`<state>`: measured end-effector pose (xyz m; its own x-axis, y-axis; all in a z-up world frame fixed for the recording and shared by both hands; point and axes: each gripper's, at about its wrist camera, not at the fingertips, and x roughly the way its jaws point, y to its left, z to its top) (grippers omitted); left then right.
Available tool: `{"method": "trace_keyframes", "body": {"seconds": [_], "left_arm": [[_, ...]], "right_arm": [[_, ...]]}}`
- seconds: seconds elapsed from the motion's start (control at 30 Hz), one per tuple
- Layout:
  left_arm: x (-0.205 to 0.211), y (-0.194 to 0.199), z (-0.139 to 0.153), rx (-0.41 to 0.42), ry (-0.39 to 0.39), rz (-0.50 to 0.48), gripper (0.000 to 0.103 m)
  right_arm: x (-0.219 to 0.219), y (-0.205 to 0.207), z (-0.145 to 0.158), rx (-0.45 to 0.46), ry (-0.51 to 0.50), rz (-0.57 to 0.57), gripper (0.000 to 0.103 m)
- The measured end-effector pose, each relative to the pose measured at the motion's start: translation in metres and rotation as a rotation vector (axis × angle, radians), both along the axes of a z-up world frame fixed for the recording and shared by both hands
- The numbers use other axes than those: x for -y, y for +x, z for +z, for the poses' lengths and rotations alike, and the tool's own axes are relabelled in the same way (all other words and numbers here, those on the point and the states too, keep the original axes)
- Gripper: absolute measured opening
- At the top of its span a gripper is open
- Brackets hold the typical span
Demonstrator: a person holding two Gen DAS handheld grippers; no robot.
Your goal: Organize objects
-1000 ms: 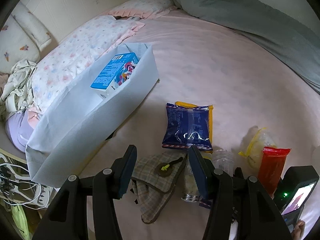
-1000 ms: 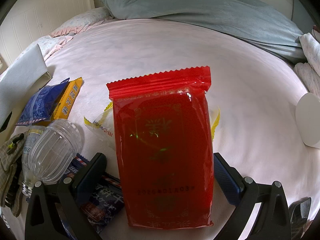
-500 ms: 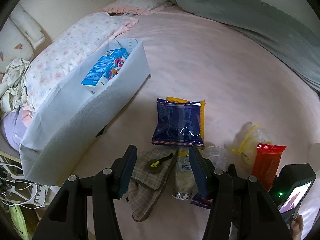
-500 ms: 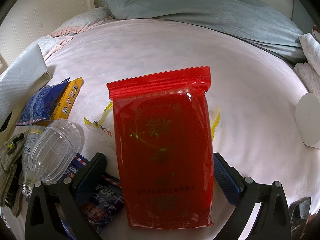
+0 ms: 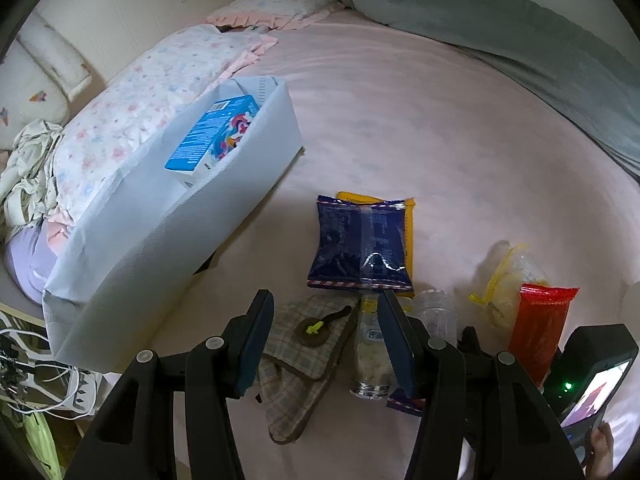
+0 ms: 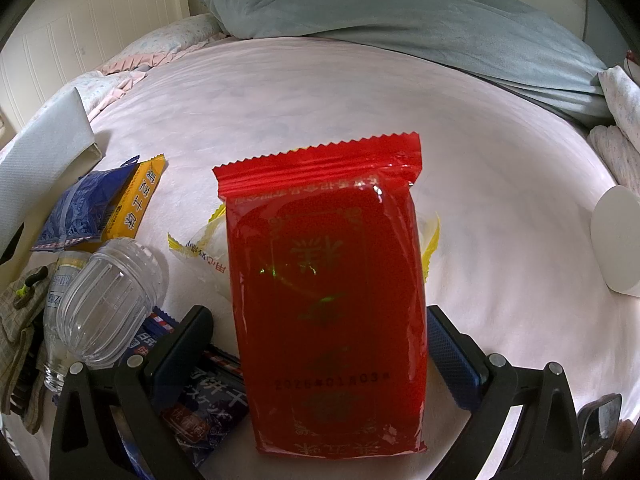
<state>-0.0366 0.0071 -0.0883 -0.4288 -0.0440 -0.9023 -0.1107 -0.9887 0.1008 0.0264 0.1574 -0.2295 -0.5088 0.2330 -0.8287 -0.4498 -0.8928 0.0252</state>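
My right gripper (image 6: 320, 340) is shut on a red snack packet (image 6: 324, 280), held upright above the bed; the packet also shows in the left wrist view (image 5: 538, 332). My left gripper (image 5: 324, 320) is open and empty above a plaid pouch (image 5: 300, 356) and a clear bottle (image 5: 372, 356). A dark blue packet (image 5: 360, 244) lies on a yellow one (image 5: 409, 216). A white fabric bin (image 5: 168, 216) at the left holds a blue box (image 5: 212, 136).
A clear jar (image 6: 108, 304), a yellow-edged clear bag (image 6: 200, 252) and a dark blue packet (image 6: 200, 408) lie under the right gripper. A grey duvet (image 6: 400, 36) lies at the back. Floral pillows (image 5: 132, 104) lie behind the bin. A white round object (image 6: 616, 240) is at the right.
The left gripper has drawn back and risen a little, so the bin and packets look smaller and farther. The right gripper and red packet have not moved.
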Motion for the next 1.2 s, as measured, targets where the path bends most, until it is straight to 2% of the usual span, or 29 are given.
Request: {"method": "trace_keyframes", "body": {"seconds": [0.77, 1.2], "left_arm": [[0.01, -0.007, 0.004, -0.013, -0.008, 0.025, 0.054], [-0.002, -0.001, 0.002, -0.009, -0.016, -0.013, 0.054]], "right_arm": [[0.0, -0.001, 0.001, 0.0, 0.0, 0.0, 0.103], [0.0, -0.001, 0.001, 0.0, 0.0, 0.0, 0.103]]}}
